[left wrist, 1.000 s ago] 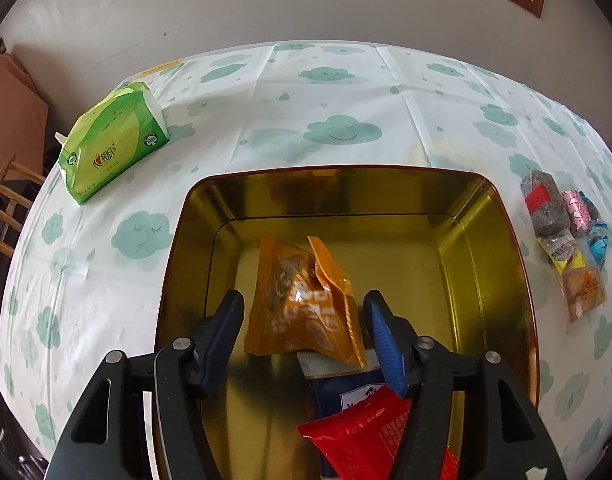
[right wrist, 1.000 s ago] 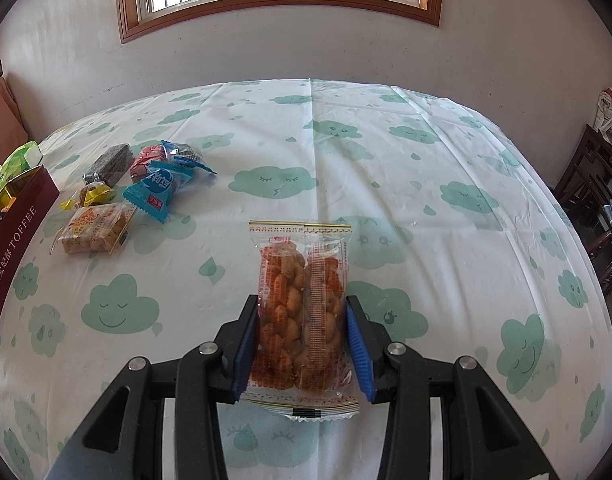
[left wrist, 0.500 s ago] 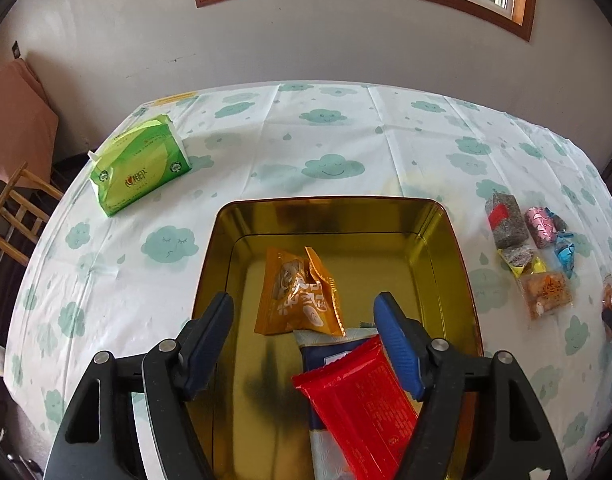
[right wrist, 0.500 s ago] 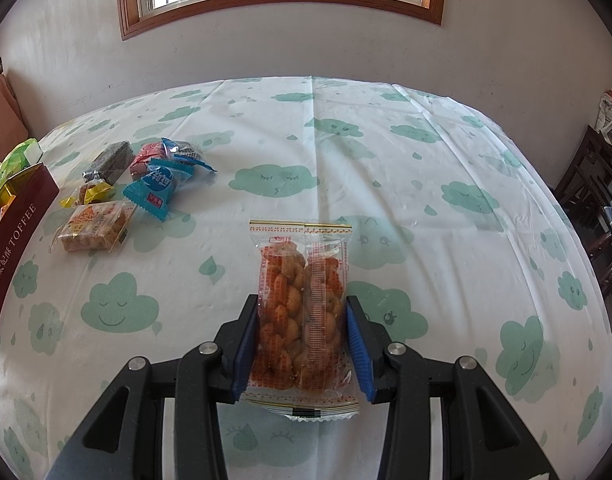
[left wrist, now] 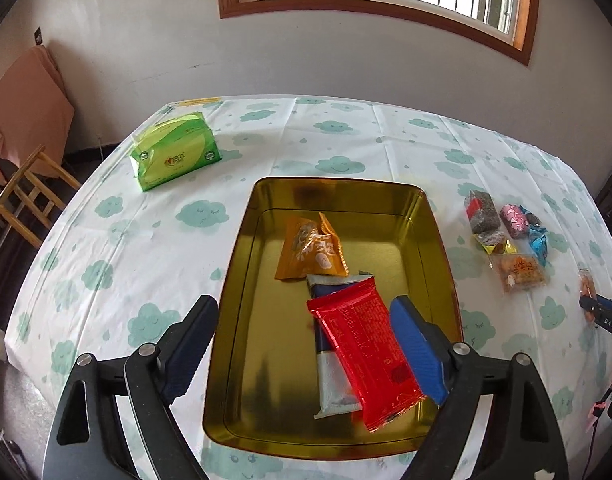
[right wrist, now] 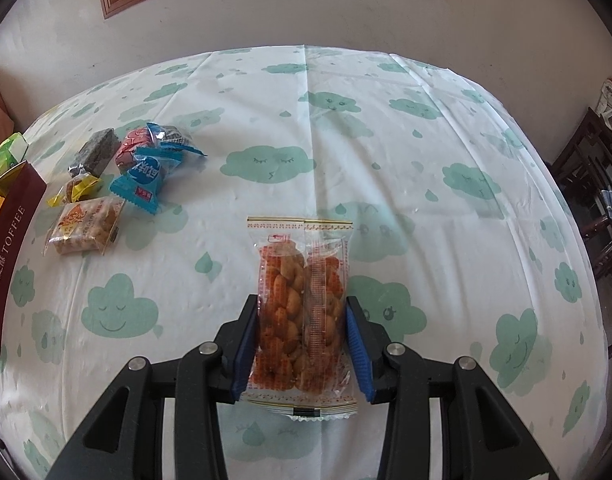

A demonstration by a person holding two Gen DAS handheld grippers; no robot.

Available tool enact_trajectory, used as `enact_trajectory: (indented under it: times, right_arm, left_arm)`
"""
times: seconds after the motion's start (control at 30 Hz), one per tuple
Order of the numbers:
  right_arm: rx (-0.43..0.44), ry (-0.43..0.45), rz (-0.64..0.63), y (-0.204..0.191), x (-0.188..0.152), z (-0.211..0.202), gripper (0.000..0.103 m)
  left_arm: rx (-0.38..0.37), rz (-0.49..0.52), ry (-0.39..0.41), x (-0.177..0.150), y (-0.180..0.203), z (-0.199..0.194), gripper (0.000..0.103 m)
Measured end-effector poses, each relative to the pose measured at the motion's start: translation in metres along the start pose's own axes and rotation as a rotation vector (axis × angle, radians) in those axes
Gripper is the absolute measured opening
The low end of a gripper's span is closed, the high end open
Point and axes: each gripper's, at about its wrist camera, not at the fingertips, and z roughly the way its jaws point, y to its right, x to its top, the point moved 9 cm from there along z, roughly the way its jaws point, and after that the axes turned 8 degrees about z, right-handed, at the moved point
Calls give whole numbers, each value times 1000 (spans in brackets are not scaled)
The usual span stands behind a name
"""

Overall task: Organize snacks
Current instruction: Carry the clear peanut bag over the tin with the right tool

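Partway through the sorting – three packets already in the gold tin (left wrist: 242,320): an orange packet (left wrist: 311,250) toward the far end, a grey-blue packet (left wrist: 331,376) nearer, a red packet (left wrist: 363,356) lying across it. Left tool (left wrist: 306,344) above the tin's near end, jaws opening, nothing gripped, though the red packet shows between them. Right tool (right wrist: 302,350) clenched on a clear bag of orange twists (right wrist: 302,304), held over the tabletop (right wrist: 385,152), right of the tin – likely next in. Left to do: a small cluster of wrapped snacks (right wrist: 118,184) on the cloth just right of the tin. Green tissue pack (left wrist: 174,156) far left, apart from the rest
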Motion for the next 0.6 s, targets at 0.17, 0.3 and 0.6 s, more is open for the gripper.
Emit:
enact_trajectory:
  times: [0.17, 0.3, 0.6]
  right_arm:
    - [-23, 10, 27, -1, -1, -2, 41]
    - [-33, 23, 50, -6, -1, -7, 41]
    - [134, 83, 3, -88, 13, -53, 40]
  left_arm:
    - [38, -61, 13, -11, -17, -10, 94]
    - [38, -108, 11, -22, -30, -14, 94]
    - [77, -201, 38, -35, -59, -32, 94]
